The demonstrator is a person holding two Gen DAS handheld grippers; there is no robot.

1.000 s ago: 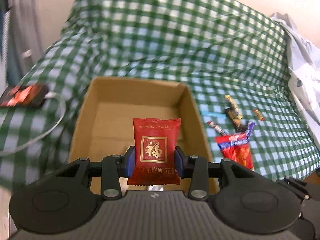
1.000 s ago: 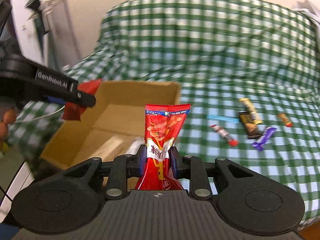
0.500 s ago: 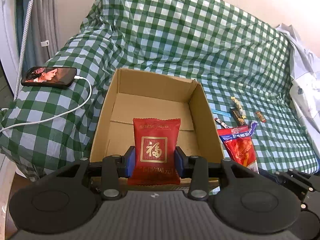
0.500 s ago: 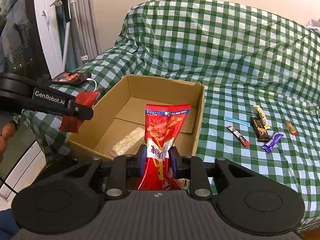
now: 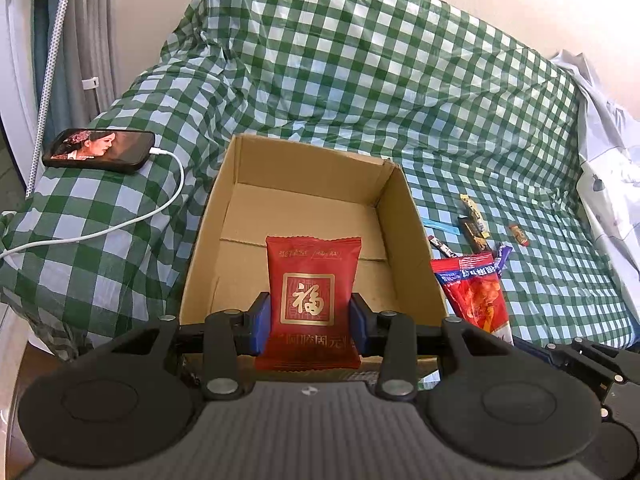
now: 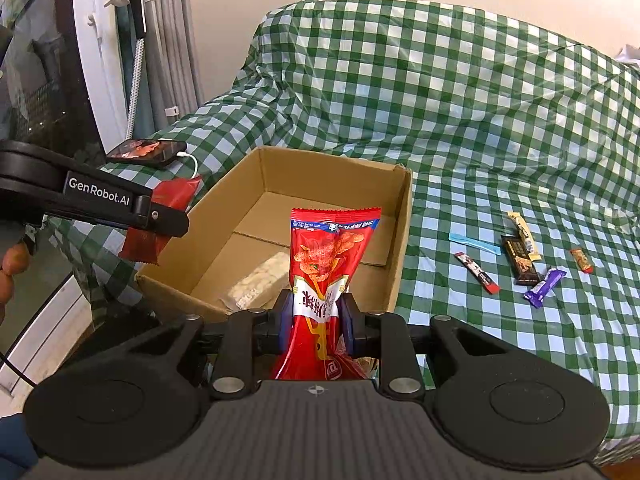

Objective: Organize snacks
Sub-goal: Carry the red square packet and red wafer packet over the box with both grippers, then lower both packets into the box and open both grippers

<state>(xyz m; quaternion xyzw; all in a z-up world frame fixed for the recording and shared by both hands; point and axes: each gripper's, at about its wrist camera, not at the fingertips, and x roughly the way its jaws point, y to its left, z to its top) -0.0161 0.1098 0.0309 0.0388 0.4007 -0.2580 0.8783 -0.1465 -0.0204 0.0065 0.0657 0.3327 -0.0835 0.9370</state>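
Note:
An open cardboard box sits on a green checked cover; it also shows in the right wrist view. My left gripper is shut on a dark red snack packet with a gold character, held upright in front of the box's near wall. My right gripper is shut on a red chip bag, held upright at the box's near right corner. A pale wrapped snack lies inside the box. The left gripper with its packet shows at the left of the right wrist view.
Several small snack bars lie on the cover to the right of the box. A phone with a white charging cable lies on the left. A curtain and a pole stand at the far left. A pale cloth lies at the right.
Both grippers have pulled back and up from the box, each still holding its packet. The box now looks farther away and the phone has come into view.

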